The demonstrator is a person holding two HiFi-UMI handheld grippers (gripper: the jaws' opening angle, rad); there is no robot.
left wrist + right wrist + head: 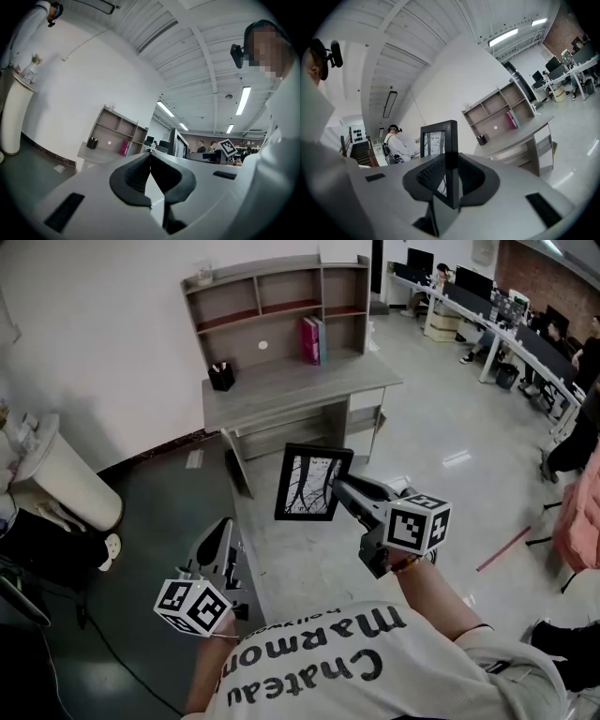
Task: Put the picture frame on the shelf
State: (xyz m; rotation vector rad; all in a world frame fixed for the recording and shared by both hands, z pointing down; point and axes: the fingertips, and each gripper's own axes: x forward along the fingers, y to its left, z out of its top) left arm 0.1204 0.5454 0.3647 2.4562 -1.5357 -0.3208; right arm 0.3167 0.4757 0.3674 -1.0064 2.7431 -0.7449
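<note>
Right gripper view, right gripper (451,161): clamped tight on the black edge of the picture frame (437,136), which stands upright between the jaws. Left gripper (150,157): pressed together on nothing, low and off to the left. Shelf (281,296) well ahead of both. Probably light and stiff, but glazed, so fragile; smooth rim, likely slippery. Best held by the rim, never the pane.

Open-plan office: rows of desks (497,320) with monitors (469,279), seated people (561,338).

The picture frame (305,482) looks smooth, glossy black, the shelf (272,287) matt grey wood.
</note>
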